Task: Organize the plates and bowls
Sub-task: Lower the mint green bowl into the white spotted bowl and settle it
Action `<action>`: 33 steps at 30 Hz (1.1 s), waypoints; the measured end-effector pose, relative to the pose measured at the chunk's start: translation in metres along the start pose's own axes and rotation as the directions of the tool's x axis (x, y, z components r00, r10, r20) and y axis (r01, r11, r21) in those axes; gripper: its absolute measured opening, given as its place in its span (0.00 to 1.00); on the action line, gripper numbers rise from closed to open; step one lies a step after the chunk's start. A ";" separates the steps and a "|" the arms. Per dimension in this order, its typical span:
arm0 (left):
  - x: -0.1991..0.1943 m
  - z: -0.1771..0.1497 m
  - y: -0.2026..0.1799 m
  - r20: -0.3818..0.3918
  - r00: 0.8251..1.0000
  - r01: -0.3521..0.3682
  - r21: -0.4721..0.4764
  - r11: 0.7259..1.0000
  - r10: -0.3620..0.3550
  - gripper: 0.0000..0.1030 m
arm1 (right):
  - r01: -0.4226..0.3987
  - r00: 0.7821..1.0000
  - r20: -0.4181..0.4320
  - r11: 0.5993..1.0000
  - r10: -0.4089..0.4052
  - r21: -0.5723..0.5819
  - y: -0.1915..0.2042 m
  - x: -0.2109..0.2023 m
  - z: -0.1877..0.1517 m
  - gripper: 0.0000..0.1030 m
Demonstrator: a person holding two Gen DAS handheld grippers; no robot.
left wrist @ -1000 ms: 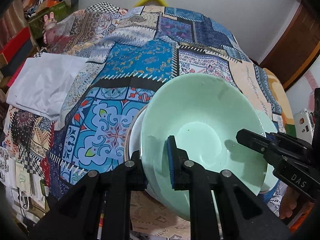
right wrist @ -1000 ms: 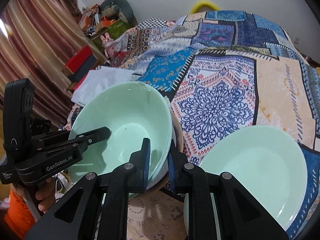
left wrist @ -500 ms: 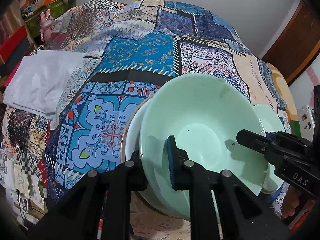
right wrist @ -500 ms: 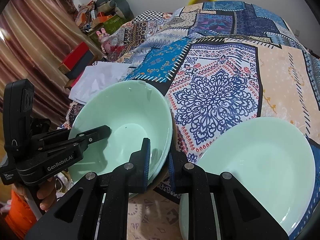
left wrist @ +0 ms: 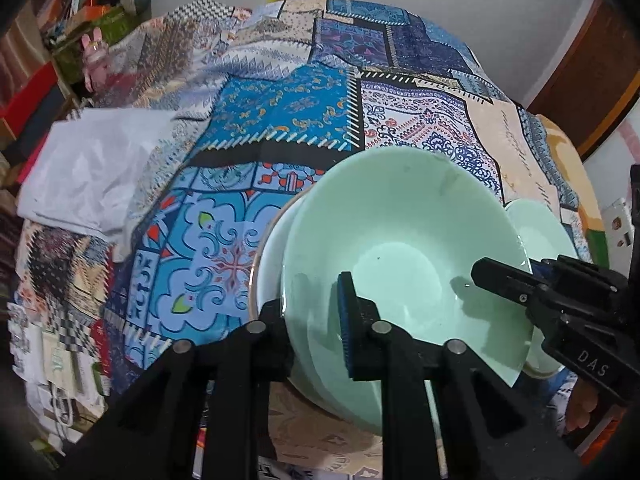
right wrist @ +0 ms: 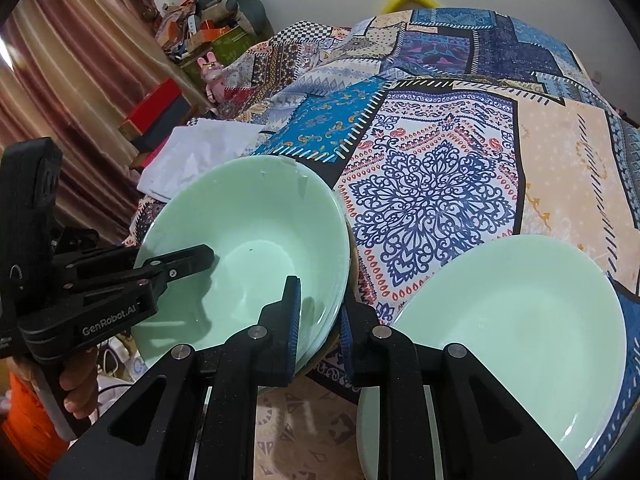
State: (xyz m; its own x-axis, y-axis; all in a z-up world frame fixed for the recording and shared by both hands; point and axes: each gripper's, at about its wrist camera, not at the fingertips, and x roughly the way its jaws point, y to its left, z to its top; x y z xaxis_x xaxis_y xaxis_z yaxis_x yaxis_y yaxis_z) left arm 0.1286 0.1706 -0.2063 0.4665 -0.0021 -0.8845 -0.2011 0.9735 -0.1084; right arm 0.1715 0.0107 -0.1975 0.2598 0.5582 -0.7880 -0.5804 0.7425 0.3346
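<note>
1. A green bowl [left wrist: 404,248] is nested in the stack of bowls on the patterned bedspread [left wrist: 280,104]. It sits at the near edge, w/ a white, gold-rimmed bowl [left wrist: 269,264] just under and outside it.
2. The bowl is flanked on both sides, prob. so it can be lowered level into the stack w/o tipping.
3. L gripper [left wrist: 310,312]: the near rim is straddled, one finger inside, one outside. Its jaws have just been opening. The rim lies between them, and a gap looks to be showing at the inner pad, so the hold is judged released.
4. R gripper [right wrist: 318,316]: the opposite rim is pinched between the blue pads; clenched on the bowl, as far as can be seen. Judged: that side is kept steady while the L lets go.
5. A green plate [right wrist: 512,332] lies flat just right of the bowl stack, apart from it; prob. plates are kept separate from bowls.
6. Writing: "GenRobot.AI" is read on the L gripper body in the right view; "DAS" on the R gripper body in the left view.
7. A white cloth [left wrist: 92,168] lies further left, well apart; not involved.
</note>
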 end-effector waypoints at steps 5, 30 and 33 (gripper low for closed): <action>-0.005 -0.001 0.006 0.005 0.999 0.046 -0.028 0.999 -0.046 0.33 | -0.003 1.000 -0.005 1.000 0.003 -0.001 0.001 -0.001 0.000 0.17; -0.027 -0.009 0.035 0.068 0.998 0.007 -0.093 0.996 0.000 0.51 | 0.026 0.999 0.024 0.999 -0.026 -0.020 0.001 -0.014 -0.008 0.34; -0.017 -0.017 0.041 0.035 0.999 0.026 -0.109 0.994 -0.022 0.51 | 0.034 0.999 0.026 0.999 -0.033 -0.019 0.000 -0.011 -0.007 0.39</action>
State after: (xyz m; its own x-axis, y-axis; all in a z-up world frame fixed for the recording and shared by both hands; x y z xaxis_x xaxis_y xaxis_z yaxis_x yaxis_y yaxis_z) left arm 0.0980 0.2063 -0.2038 0.5008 -0.0154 -0.8654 -0.2822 0.9423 -0.1800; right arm 0.1632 0.0015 -0.1928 0.2988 0.5428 -0.7849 -0.5858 0.7536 0.2981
